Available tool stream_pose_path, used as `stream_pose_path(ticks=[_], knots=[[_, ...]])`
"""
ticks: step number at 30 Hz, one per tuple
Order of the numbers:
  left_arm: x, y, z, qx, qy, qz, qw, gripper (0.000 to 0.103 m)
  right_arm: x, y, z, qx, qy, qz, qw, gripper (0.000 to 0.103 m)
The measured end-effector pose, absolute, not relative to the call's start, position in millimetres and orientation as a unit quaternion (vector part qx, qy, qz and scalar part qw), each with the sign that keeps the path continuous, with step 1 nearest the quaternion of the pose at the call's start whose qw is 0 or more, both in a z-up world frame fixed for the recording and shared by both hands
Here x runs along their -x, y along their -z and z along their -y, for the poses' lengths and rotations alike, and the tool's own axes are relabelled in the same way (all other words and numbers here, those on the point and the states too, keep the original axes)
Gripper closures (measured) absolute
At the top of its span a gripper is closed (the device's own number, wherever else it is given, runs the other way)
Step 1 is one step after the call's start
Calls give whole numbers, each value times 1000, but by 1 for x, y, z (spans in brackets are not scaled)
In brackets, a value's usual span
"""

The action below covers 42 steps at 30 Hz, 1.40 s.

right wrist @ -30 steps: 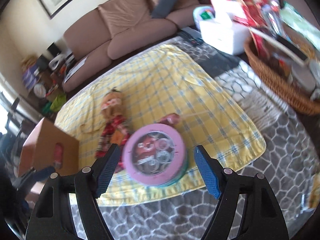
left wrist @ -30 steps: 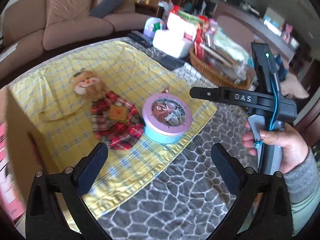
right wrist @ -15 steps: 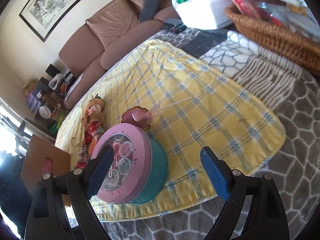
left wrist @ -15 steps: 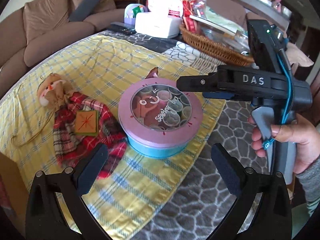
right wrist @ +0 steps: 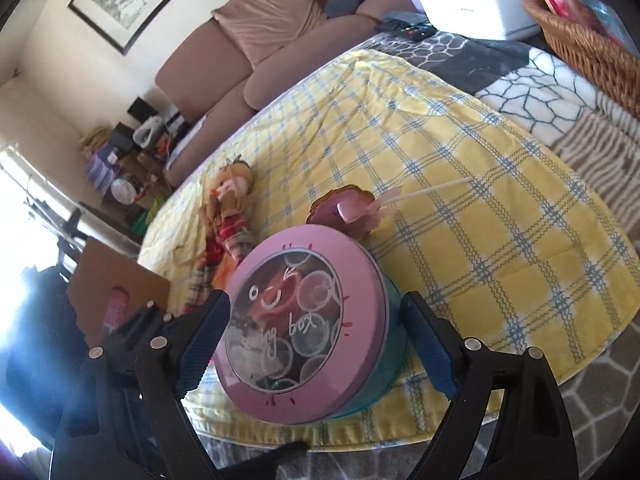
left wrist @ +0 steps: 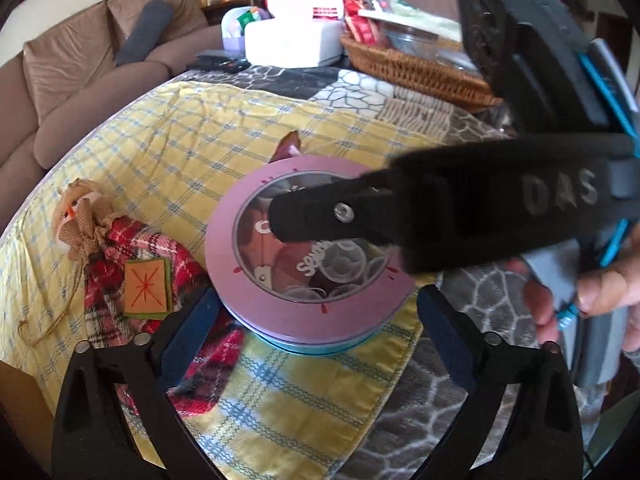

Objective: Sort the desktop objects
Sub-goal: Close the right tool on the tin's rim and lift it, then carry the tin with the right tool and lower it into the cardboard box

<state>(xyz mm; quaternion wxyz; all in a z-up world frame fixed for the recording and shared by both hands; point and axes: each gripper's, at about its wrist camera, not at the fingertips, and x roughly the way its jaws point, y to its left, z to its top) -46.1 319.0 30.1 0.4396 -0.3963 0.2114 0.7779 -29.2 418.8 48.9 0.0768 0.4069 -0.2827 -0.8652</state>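
Close in, the left gripper (left wrist: 316, 332) stood with jaws closing, wide around the round tin (left wrist: 308, 256), pads not pressing. Likewise the right gripper (right wrist: 316, 344) straddled the tin, fingers apart. Beyond, on the yellow cloth (right wrist: 460, 184), lay a doll (left wrist: 116, 264) and a pink trinket (right wrist: 344, 212).

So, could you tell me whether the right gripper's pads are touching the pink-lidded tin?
Cannot tell. The right wrist view shows the right gripper straddling the tin, pads close beside it, but neither contact nor a gap shows plainly.
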Motion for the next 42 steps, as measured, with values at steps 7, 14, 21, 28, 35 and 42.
stream_pose_path(ticks=[7, 14, 21, 28, 35, 42], knots=[[48, -33, -311, 404, -777, -193, 442, 8, 17, -58, -426, -379, 855, 339, 101, 13], [43, -56, -292, 392, -792, -151, 444, 8, 11, -66, -413, -386, 850, 338, 117, 13], [40, -88, -271, 382, -804, -119, 440, 8, 3, -85, -395, -375, 853, 336, 134, 13], [30, -143, -244, 350, -819, -121, 438, 8, -9, -135, -371, -342, 868, 327, 151, 13], [22, -215, -201, 313, -840, -84, 434, 10, -12, -206, -327, -326, 884, 284, 177, 13], [4, -279, -125, 264, -866, -88, 415, 10, -5, -259, -255, -314, 878, 269, 240, 13]])
